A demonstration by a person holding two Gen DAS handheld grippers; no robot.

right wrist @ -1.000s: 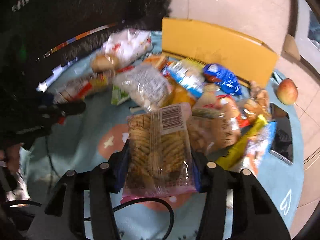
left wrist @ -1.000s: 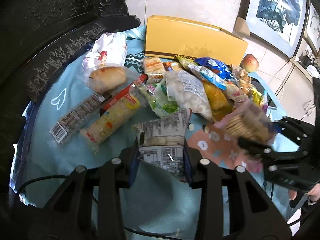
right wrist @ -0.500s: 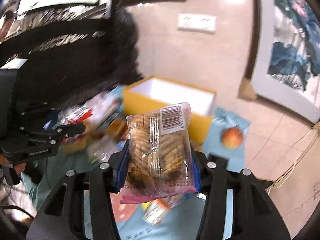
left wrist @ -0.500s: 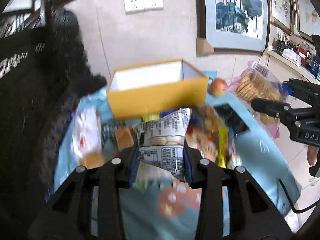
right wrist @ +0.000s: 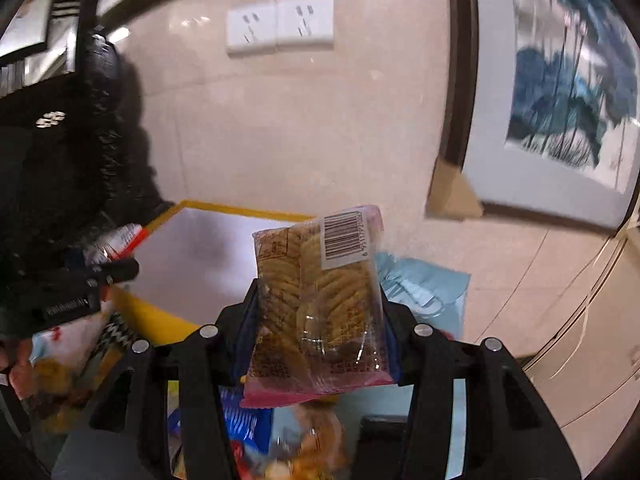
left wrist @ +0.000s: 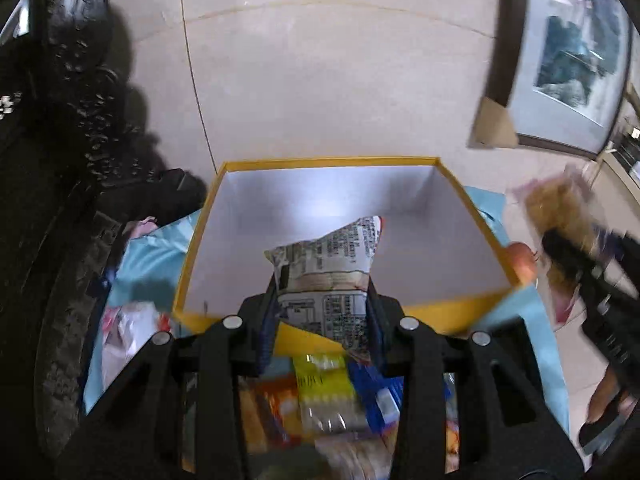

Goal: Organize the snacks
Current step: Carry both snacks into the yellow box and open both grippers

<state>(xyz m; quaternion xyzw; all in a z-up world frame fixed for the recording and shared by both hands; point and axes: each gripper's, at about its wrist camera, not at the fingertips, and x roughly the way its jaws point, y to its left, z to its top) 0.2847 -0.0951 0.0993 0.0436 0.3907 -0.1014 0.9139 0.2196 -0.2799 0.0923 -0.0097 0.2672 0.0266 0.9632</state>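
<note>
Left gripper [left wrist: 322, 312] clamped on a crinkled white printed snack bag [left wrist: 326, 264], held over the open yellow cardboard box with white inside [left wrist: 448, 312]. Right gripper [right wrist: 316, 336] clamped on a clear pink-edged cracker pack [right wrist: 316, 296] (barcode up), just right of the box. Loose snack packets [left wrist: 324, 400] below, blurred.

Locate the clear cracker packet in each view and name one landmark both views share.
Left wrist view: cracker packet blurred at the right edge, in the right hand-held gripper.
Right wrist view: centre foreground, clamped upright between the fingers.
Shared landmark: the open yellow box.
</note>
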